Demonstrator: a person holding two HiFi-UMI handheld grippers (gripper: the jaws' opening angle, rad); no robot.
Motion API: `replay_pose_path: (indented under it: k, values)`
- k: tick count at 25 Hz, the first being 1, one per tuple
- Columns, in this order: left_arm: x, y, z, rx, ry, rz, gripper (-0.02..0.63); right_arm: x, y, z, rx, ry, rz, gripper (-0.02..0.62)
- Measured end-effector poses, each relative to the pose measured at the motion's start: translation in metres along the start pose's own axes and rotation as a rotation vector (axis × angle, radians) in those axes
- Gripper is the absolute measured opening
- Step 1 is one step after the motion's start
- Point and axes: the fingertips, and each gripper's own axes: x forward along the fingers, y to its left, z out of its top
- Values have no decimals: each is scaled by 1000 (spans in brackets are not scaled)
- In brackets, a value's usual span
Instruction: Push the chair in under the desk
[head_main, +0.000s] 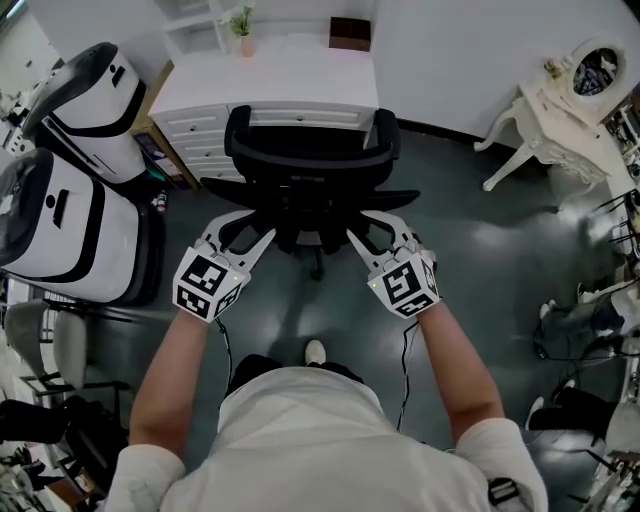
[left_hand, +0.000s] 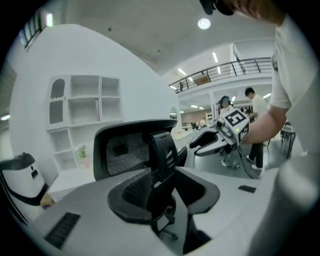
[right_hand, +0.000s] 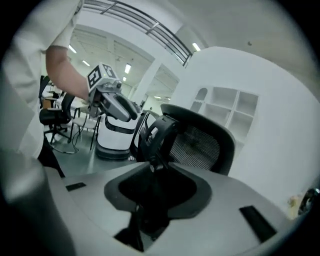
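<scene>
A black mesh office chair stands with its back towards me, its seat partly under the white desk. My left gripper is at the chair's lower left rear and my right gripper at its lower right rear. Both are open and close to the chair's back frame, with no clear pinch on it. The left gripper view looks between the left gripper's jaws at the chair's back spine, with the right gripper beyond. The right gripper view shows the chair and the left gripper.
Two white-and-black machines stand on the floor at the left, close to the chair. The desk has drawers on its left side, a small plant and a brown box on top. A white dressing table stands at the right.
</scene>
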Motion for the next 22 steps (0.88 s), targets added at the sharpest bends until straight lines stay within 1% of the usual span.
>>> replay_pose_path:
  k: [3,6,9,11,14,17,19,22]
  values:
    - [-20,-18,-4,-99,-52,-37,140,-13,23,8,119,-47,14,115]
    - [-45,-35,-10,-152,-74,-87,133,-28,52,19,206,-73,15,112]
    - [-71,-55,-20,-164,-74,-149,124,-41,84,29,269,-76,18,96]
    - [-91,-68,-29,-175,-67,-193,117,-52,106,38,331,-86,15,80]
    - [-122,-80,-42,-176,-65,-242,65,-67,139,44,412,-81,-6,46]
    - [-152,-84,-56,-187,-60,-271,9,-72,169,49,455,-57,-17,20]
    - [-172,-89,-67,-189,-48,-300,-3,-75,188,57,488,-55,-28,5]
    - [-200,-101,-79,-178,-39,-348,-3,-80,215,77,522,-72,-45,5]
